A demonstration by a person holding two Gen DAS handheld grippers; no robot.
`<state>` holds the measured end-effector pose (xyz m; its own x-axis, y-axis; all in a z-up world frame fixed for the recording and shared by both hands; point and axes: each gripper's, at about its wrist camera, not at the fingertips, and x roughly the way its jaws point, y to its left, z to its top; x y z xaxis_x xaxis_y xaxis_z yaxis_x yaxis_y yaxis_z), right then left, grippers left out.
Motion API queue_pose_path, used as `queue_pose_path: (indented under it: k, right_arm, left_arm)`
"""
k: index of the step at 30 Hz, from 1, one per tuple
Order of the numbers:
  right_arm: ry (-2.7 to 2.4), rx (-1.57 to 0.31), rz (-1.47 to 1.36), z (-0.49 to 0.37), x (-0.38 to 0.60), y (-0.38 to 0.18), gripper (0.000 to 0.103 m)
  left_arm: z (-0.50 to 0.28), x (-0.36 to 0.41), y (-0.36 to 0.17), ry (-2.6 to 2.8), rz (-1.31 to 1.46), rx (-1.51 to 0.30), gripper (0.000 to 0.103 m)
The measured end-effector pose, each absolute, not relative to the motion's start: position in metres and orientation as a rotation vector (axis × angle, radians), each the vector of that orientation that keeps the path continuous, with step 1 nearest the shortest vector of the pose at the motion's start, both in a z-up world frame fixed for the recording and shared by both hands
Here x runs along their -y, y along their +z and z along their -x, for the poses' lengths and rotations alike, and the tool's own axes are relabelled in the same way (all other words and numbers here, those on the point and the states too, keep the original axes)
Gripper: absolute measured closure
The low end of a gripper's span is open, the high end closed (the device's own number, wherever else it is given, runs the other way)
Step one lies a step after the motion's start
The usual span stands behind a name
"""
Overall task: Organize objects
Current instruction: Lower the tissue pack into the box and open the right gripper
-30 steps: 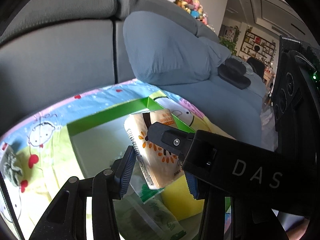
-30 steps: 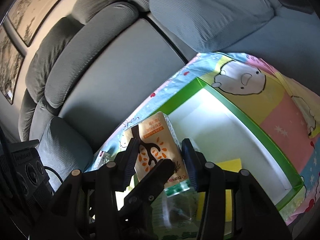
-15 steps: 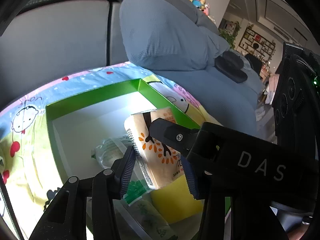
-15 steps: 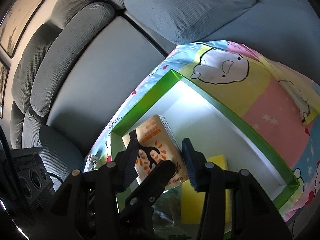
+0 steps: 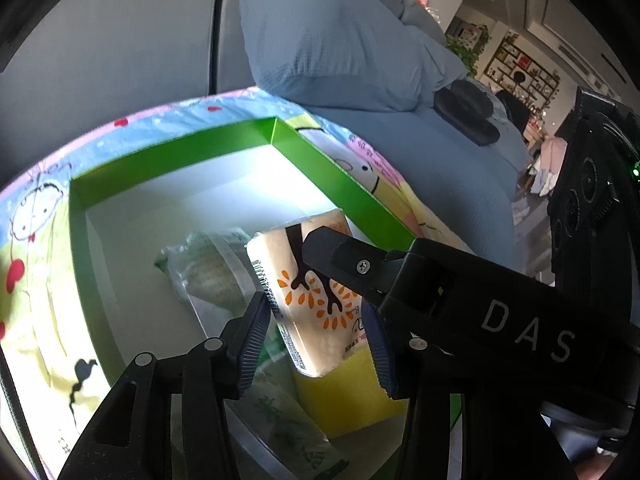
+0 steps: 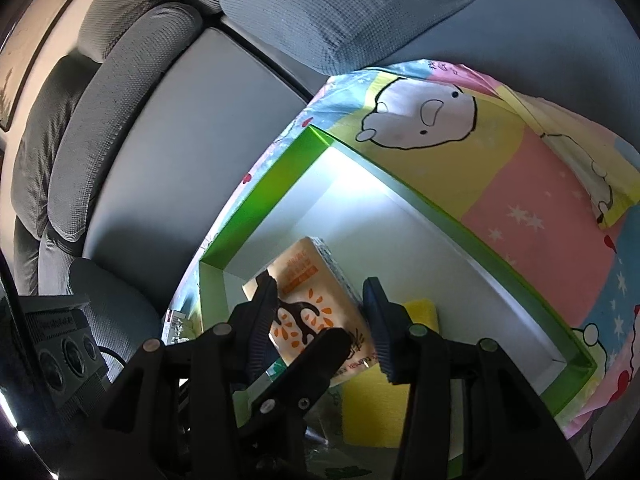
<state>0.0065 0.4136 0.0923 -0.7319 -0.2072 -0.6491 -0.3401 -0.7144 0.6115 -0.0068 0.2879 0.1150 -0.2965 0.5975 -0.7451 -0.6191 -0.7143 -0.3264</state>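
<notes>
Both grippers on one tissue pack (image 5: 316, 292) | left gripper (image 5: 316, 344) and right gripper (image 6: 320, 320) jaws each clamp its sides | pack hangs tilted, long axis pointing away from both, over green box (image 5: 352, 200) | yellow sponge (image 6: 372, 404) right below, guessing it drops there

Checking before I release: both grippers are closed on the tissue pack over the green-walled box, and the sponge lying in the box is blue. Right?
Not quite. The sponge is yellow, not blue; the right wrist view shows it lying on the box floor under the tissue pack. The rest holds: the left gripper and right gripper both close on the pack over the green-walled box.
</notes>
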Motion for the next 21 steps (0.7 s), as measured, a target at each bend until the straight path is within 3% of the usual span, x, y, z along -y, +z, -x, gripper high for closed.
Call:
queue_pose_path:
  k: [16,19,21]
  right_arm:
    - [2.61,-1.158,1.041,-0.013,-0.415,0.101,0.058]
    - [2.623,-1.138,1.027,-0.016,-0.412,0.105,0.044]
    - [2.618,-1.101,1.012,-0.017,-0.41,0.108,0.043]
  left_arm:
    - [-0.005,-0.274,0.129,2.099,1.137,-0.064,0.054]
    - [-0.011,-0.266,0.135,2.127,1.104,-0.066,0.047]
    - [-0.016,-0.257,0.141,2.154,1.079,-0.066,0.044]
